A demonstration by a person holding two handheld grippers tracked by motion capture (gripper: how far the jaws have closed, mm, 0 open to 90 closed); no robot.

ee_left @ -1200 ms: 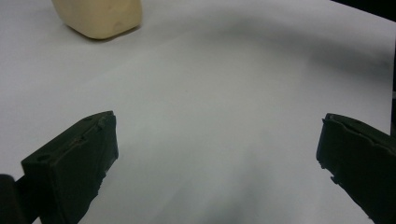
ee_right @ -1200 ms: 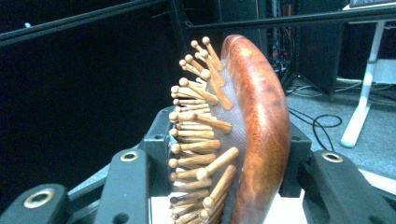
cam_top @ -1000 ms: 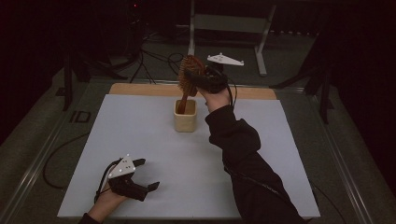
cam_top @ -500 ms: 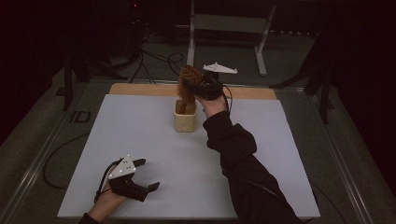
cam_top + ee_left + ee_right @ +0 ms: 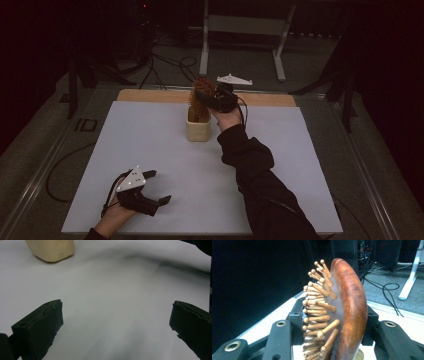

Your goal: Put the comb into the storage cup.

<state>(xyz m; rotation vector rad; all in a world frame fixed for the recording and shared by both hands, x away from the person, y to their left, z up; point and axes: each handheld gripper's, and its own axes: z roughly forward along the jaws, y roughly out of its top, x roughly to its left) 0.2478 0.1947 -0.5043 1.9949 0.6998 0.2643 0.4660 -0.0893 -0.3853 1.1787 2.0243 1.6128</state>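
Wooden and reddish-brown, the hairbrush [image 5: 201,96] stands nearly upright with its head uppermost, its long axis running down into the cream cup [image 5: 198,129] at the far middle of the white table [image 5: 150,145]. The right gripper [image 5: 218,100] is clamped on the brush head: in the right gripper view the two black jaws press in from either side, one against the tips of the pegs and one against the smooth curved back of the hairbrush [image 5: 337,312]. That back is glossy, rounded and oval, darker along its rim; the bristles are pale wooden pegs with small ball tips, set in a grey cushion and pointing toward the left of that view. The right arm, in a dark sleeve [image 5: 260,185], stretches forward from the near edge, bent a little at the elbow, the hand [image 5: 227,119] raised just beside the cup. A grey three-cornered plate sits on top of this gripper.

The cup is matte, squarish with rounded corners. In the left gripper view its lower part [image 5: 51,250] shows at the top left, well apart from the jaws.

The left gripper [image 5: 150,192] rests low near the table's near left corner, held in the person's left hand [image 5: 112,217], jaws spread wide apart with bare table between them.
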